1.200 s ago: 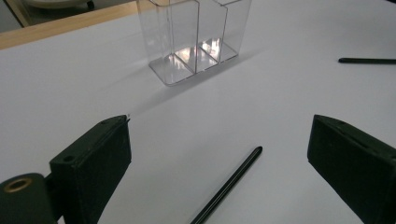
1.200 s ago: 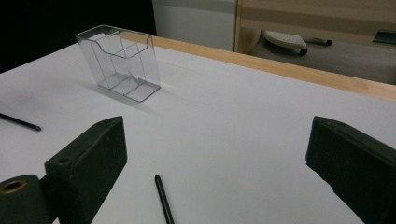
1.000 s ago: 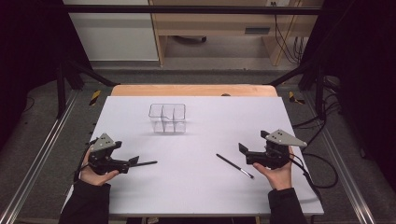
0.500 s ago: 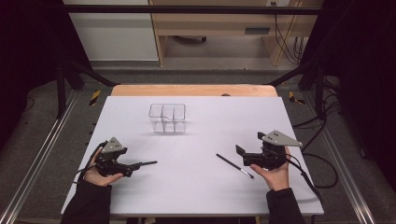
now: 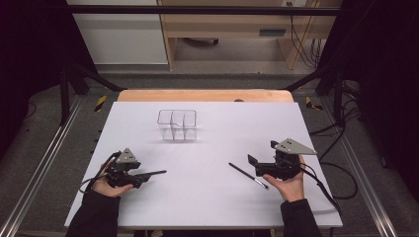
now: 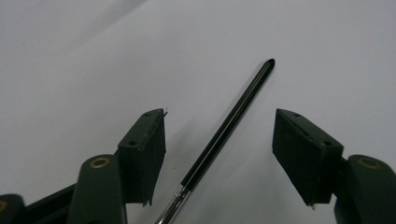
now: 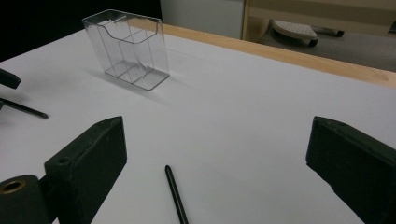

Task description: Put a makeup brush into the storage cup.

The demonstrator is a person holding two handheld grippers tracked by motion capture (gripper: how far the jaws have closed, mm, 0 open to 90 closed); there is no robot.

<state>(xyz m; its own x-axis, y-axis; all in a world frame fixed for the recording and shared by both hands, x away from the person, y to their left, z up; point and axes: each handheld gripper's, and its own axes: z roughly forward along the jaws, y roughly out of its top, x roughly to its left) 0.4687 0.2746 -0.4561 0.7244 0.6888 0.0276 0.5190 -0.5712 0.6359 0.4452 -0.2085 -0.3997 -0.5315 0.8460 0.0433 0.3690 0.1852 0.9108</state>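
Note:
Two thin black brushes lie on the white table (image 5: 212, 197). The left brush (image 5: 153, 173) runs between the jaws of my left gripper (image 5: 141, 175). In the left gripper view its black handle (image 6: 233, 116) and silver ferrule sit in the gap of my left gripper (image 6: 219, 116), whose open jaws touch neither. The right brush (image 5: 247, 175) lies just left of my right gripper (image 5: 254, 165). My right gripper (image 7: 219, 128) is open, and that brush's tip (image 7: 175, 193) lies low between its jaws. A clear divided box (image 5: 177, 124) stands upright farther back.
The clear box (image 7: 126, 49) stands at the upper left of the right gripper view, with the wooden table edge (image 7: 280, 53) behind it. A cable (image 5: 336, 170) trails off the table's right side. Metal frame rails (image 5: 39, 168) run along both sides.
My left gripper has slid right along the table, so its open jaws now stand on either side of the left brush. The right gripper has edged slightly left. Neither brush has moved.

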